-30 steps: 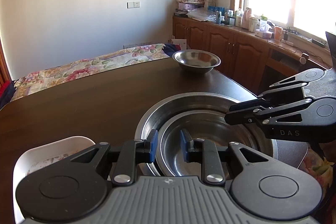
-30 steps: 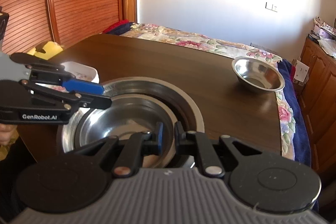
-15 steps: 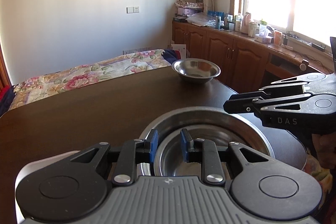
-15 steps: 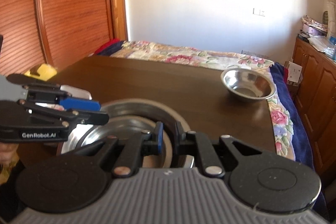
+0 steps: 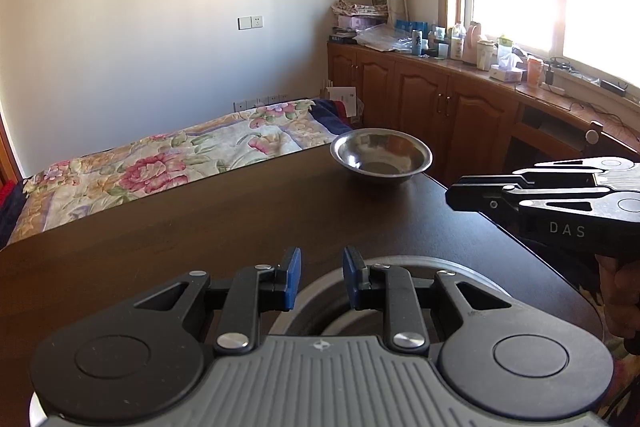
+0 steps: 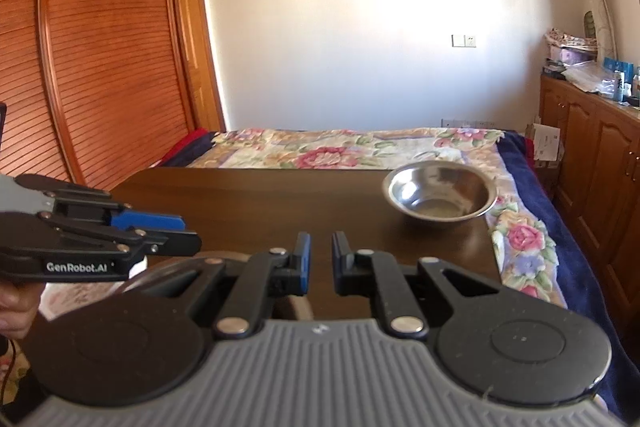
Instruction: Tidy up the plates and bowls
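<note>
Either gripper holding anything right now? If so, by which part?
Nothing held. Left gripper and right gripper both have bare gaps between their pads, above the nested steel bowls. The lone steel bowl sits untouched on the dark wooden table.

Both grippers are drawn back and slightly upward from the stacked steel bowls (image 5: pixel 400 267), which earlier fill the lower middle of each wrist view. In the left wrist view only the far rim of the stack is now seen, behind the left gripper (image 5: pixel 318 279). The right gripper (image 5: pixel 450 197), formerly over the stack's rim, is now seen further right and clear of it. In the right wrist view the stack is almost wholly hidden behind the gripper's body. The white container at the worktop's (image 5: pixel 200 223) left edge is largely lost from the left view.
</note>
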Available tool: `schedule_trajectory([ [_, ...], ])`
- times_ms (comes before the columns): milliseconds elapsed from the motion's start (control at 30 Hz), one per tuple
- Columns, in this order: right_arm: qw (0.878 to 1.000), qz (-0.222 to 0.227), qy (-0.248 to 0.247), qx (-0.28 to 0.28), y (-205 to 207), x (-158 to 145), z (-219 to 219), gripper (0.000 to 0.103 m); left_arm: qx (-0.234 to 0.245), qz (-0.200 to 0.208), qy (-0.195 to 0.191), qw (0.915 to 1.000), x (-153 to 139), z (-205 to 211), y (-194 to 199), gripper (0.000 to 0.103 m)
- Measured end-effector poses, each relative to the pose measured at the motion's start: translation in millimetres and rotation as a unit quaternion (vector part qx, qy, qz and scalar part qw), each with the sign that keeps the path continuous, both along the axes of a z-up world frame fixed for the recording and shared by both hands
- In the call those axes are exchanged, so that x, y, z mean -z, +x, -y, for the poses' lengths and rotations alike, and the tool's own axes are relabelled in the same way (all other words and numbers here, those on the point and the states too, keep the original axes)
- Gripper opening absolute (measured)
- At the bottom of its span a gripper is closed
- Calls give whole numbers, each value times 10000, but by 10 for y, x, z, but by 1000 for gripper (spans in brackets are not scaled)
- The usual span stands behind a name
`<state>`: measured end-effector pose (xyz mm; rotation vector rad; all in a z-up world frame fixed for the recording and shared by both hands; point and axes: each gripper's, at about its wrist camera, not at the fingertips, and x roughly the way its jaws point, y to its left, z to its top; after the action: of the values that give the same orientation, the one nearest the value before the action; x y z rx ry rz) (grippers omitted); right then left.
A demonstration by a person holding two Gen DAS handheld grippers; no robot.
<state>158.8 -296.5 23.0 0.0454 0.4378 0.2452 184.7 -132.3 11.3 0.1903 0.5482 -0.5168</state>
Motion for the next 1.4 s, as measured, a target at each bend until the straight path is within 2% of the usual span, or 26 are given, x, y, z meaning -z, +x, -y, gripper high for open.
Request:
schedule_trajectory([
  [233,9995,173,-106,228,165,5,186,13,31,6,55,10000,-41,120,256,27],
  [367,9991,216,-141,344,287,26,309,13,52,-18,67,10000,-51,197,405,32],
  [433,9989,211,-136,395,362,44,376,13,58,-24,83,9999,-51,244,480,37],
  [533,9987,189,-140,452,453,80,453,13,75,-27,109,9999,-45,322,575,52],
  [600,9985,179,-144,490,492,102,500,14,91,-11,131,9999,-41,356,641,69],
  [700,9984,159,-112,526,554,124,591,17,82,4,133,9999,-40,399,748,84],
  [767,9984,148,-98,539,572,142,636,35,98,-21,86,9999,-43,425,820,88],
  [833,9983,145,-106,562,599,159,689,38,139,-56,40,9999,-46,445,894,92],
  [933,9981,126,-77,594,652,186,764,49,193,-60,-16,9998,-45,496,987,98],
  [1000,9980,122,-68,618,709,198,812,63,244,-51,-25,9997,-37,546,1041,99],
  [1067,9979,143,-71,628,770,207,852,86,299,-48,-33,9995,-28,601,1091,100],
  [1133,9980,164,-75,612,819,217,887,97,346,-44,-13,9994,-20,663,1133,100],
  [1233,9980,145,-79,605,906,235,924,103,404,-62,44,9992,7,749,1208,100],
  [1333,9980,117,-96,613,978,269,967,103,467,-89,87,9988,28,835,1291,100],
  [1400,9981,86,-71,602,1020,288,997,103,508,-152,112,9985,44,877,1349,93],
])
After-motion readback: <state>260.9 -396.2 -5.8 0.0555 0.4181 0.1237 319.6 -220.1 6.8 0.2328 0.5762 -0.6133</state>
